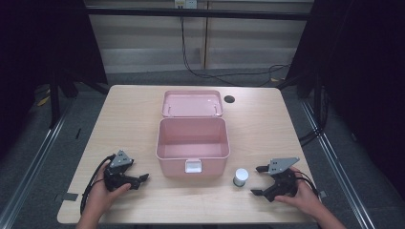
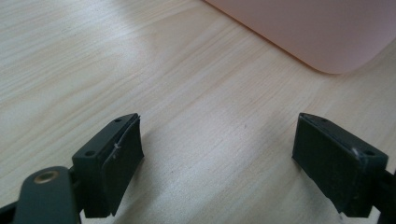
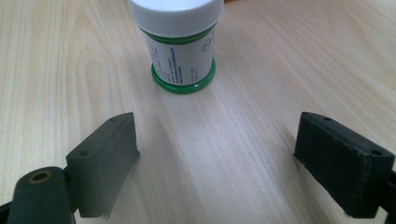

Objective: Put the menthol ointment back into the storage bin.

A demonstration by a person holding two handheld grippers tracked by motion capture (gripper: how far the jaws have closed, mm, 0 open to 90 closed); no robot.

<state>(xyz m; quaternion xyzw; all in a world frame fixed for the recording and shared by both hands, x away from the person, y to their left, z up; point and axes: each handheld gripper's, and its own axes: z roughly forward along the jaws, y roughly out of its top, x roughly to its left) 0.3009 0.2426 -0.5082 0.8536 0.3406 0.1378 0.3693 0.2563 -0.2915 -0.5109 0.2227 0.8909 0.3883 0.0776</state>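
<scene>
Jar (image 3: pixel 181 44) upright just right of box (image 1: pixel 192 143) front corner, ahead of right gripper (image 1: pixel 261 181), jaws wide, empty. Left gripper (image 1: pixel 141 179) wide too, left of box. Risks tipping jar if approached off-centre.

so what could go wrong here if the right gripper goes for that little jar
1. The jar stands upright and free on the table; the open right gripper is aimed at it but short of it, so an off-centre approach might tip or push it.
2. The jar sits close to the front wall of the open pink box, so a shove could knock it against the wall or the white latch.
</scene>
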